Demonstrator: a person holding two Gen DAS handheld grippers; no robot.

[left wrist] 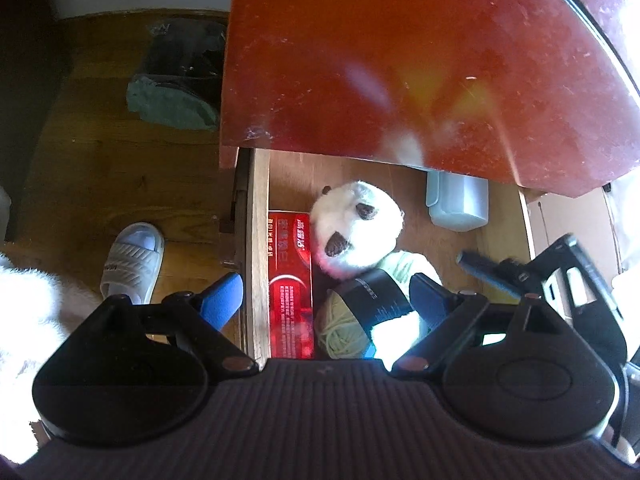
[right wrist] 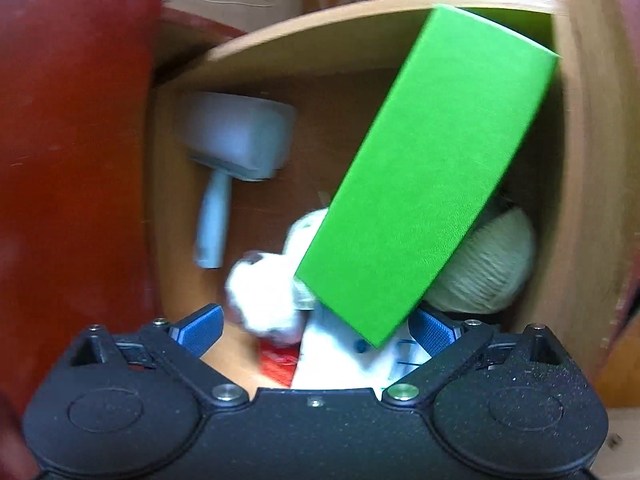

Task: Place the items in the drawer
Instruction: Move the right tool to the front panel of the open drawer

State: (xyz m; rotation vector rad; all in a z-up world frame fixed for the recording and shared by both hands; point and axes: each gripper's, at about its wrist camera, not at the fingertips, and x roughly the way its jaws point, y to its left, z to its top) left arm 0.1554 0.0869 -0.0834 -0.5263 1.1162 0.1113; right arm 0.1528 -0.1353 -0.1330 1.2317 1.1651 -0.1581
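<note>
The open wooden drawer (left wrist: 256, 240) holds a red box (left wrist: 290, 280), a white plush panda head (left wrist: 356, 228), a pale green yarn ball (left wrist: 348, 324) with a black band, and a pale blue brush (left wrist: 458, 200). My left gripper (left wrist: 324, 300) is open above the drawer's front left. In the right wrist view a bright green box (right wrist: 424, 176) lies tilted over the yarn ball (right wrist: 488, 268) and plush (right wrist: 264, 292) inside the drawer (right wrist: 576, 200). My right gripper (right wrist: 316, 330) is open and empty just behind the box's near corner. The brush (right wrist: 236, 140) lies at the far left.
The dark red tabletop (left wrist: 400, 60) overhangs the back of the drawer. A white slipper (left wrist: 132, 264) and a dark bag (left wrist: 180, 80) are on the wooden floor to the left. My right gripper's body (left wrist: 568, 276) shows at the drawer's right side.
</note>
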